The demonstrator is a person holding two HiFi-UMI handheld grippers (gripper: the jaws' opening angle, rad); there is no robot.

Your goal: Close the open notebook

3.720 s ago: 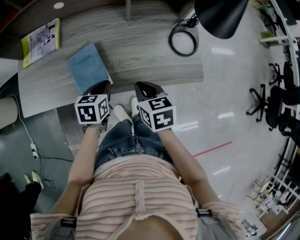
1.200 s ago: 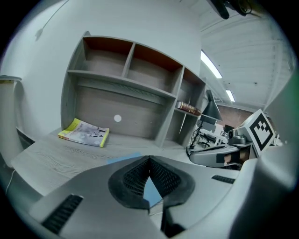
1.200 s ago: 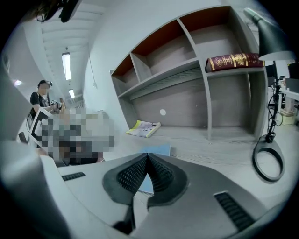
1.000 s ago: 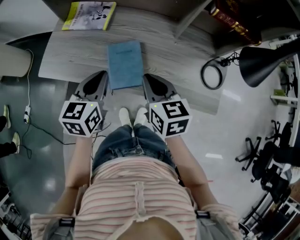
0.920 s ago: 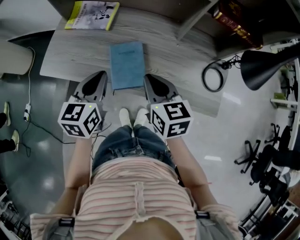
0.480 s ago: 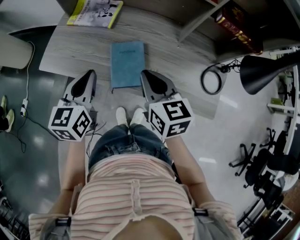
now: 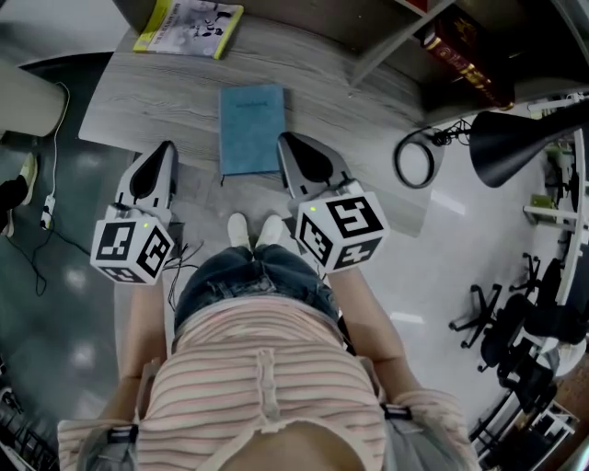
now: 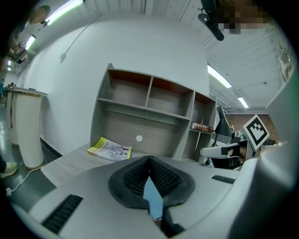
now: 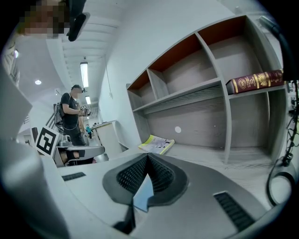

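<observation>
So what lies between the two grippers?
The closed blue notebook, flat on the desk, between left gripper and right gripper; the head view shows it.

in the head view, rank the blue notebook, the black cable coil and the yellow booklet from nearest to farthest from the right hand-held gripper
From the right hand-held gripper:
1. blue notebook, right beside it on its left, lying closed on the desk.
2. black cable coil, off to its right near the desk's end.
3. yellow booklet, at the desk's far left back corner.
</observation>
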